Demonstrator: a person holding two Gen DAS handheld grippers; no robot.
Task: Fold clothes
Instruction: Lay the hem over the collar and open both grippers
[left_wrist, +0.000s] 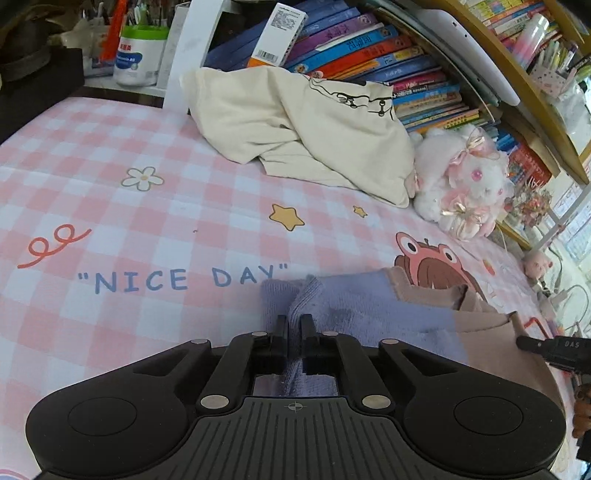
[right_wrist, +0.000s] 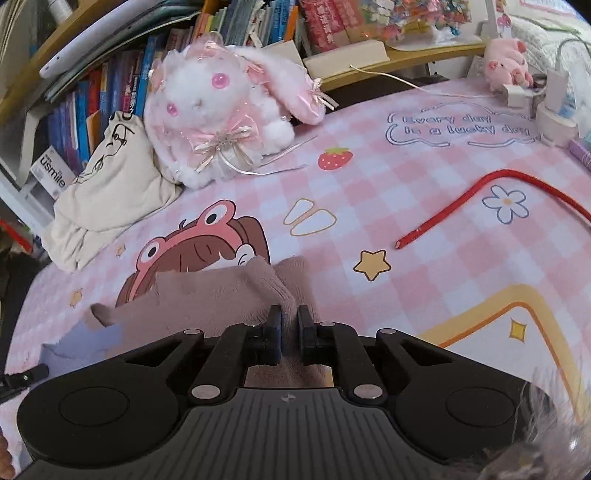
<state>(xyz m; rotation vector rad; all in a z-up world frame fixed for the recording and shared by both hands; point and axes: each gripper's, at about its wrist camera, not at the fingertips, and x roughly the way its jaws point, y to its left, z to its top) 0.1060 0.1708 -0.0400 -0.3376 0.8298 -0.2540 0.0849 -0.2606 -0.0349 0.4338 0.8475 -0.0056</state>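
The left claw (left_wrist: 294, 328) is clamped on the lavender end of a soft knitted lavender-and-mauve garment (left_wrist: 373, 314), the right claw (right_wrist: 289, 321) on its mauve end. It lies unfolded on the pink checked surface (left_wrist: 147, 229), so folding looks barely begun. The crumpled cream printed garment (left_wrist: 295, 125) awaits.

We count two grippers, the left gripper (left_wrist: 294, 328) and the right gripper (right_wrist: 290, 319), one lilac-and-taupe knitted garment (left_wrist: 369, 314), one cream garment (left_wrist: 295, 125), one white plush rabbit (right_wrist: 221, 110), one small pink plush pig (right_wrist: 508, 64), and one red cord (right_wrist: 480, 199).

Knit garment (left_wrist: 373, 314), lavender and mauve halves, bunched on pink checked sheet (left_wrist: 147, 221).
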